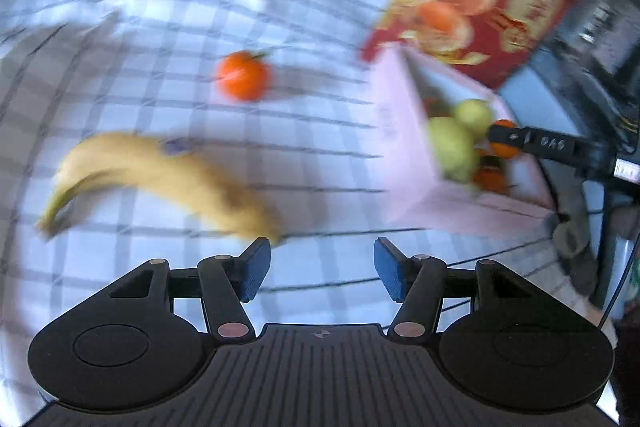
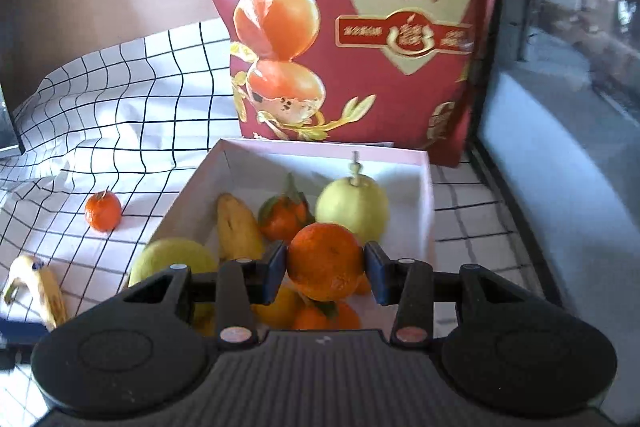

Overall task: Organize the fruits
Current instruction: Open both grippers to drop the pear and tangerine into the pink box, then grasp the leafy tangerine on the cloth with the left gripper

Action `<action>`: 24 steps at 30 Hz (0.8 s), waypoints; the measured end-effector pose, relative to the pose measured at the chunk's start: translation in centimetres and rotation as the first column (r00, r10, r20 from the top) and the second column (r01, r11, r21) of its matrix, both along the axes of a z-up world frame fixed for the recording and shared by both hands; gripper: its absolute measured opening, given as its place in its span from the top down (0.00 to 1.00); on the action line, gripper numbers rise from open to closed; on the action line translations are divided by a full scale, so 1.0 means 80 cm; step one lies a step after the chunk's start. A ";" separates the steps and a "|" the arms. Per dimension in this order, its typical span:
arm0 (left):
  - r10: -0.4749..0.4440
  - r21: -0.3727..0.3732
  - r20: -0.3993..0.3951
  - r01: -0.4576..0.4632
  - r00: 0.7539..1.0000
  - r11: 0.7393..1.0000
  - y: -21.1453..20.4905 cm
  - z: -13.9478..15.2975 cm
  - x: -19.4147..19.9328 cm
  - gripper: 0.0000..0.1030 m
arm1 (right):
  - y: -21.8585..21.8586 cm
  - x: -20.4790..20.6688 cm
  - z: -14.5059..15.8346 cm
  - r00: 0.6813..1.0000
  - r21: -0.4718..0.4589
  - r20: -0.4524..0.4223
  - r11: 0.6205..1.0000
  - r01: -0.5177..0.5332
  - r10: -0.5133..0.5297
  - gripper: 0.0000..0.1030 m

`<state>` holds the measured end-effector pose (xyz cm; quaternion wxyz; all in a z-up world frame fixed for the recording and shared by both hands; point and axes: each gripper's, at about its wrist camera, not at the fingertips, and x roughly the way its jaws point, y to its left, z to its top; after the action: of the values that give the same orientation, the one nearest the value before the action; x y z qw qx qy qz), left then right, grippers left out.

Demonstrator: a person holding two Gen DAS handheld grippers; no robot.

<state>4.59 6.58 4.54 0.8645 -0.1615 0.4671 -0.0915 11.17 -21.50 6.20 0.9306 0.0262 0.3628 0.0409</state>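
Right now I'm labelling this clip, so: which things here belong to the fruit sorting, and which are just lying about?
Part of the job:
- pink box holding pears, oranges and a banana
- orange clamped in the right hand-held gripper
- loose orange on the cloth
- loose banana near the open left hand-held gripper

Just lying about:
- red printed bag
- checked cloth

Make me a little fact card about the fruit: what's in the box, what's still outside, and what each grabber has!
in the pink box: two pears, a banana, several tangerines
outside on the checked cloth: loose banana, loose tangerine
right gripper: shut on held tangerine, over the box
left gripper: open, holding nothing
behind the box: red bag
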 end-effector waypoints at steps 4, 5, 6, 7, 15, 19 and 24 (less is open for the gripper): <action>0.121 0.014 -0.033 -0.120 0.992 0.993 0.043 -0.008 -0.016 0.40 | 0.013 0.033 -0.017 0.999 -0.030 -0.046 0.999 0.014 -0.015 0.59; 0.141 0.016 -0.038 -0.141 0.989 0.990 0.052 -0.009 -0.020 0.40 | 0.015 0.039 -0.022 0.998 -0.037 -0.062 0.999 0.021 -0.023 0.59; 0.159 0.016 -0.041 -0.159 0.986 0.987 0.063 -0.010 -0.025 0.40 | 0.015 0.044 -0.027 0.996 -0.035 -0.081 0.999 0.032 -0.035 0.59; 0.174 0.014 -0.046 -0.174 0.984 0.985 0.072 -0.012 -0.027 0.40 | 0.015 0.048 -0.030 0.994 -0.023 -0.094 0.999 0.046 -0.048 0.59; 0.239 0.002 -0.065 -0.239 0.969 0.971 0.105 -0.019 -0.040 0.40 | 0.027 0.039 -0.014 0.996 -0.010 -0.053 0.998 0.067 -0.067 0.58; 0.226 0.009 -0.051 -0.226 0.973 0.974 0.105 -0.014 -0.040 0.40 | 0.056 0.015 0.019 0.999 -0.027 0.046 0.999 0.017 -0.016 0.58; 0.248 0.033 -0.041 -0.246 0.968 0.969 0.114 -0.010 -0.040 0.40 | 0.131 -0.018 0.053 0.972 -0.096 0.143 0.980 -0.176 0.188 0.49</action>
<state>1.43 15.68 3.72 0.8606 -0.2084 0.4640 0.0269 9.70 -10.99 10.43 0.9481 -0.0487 0.2933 0.1128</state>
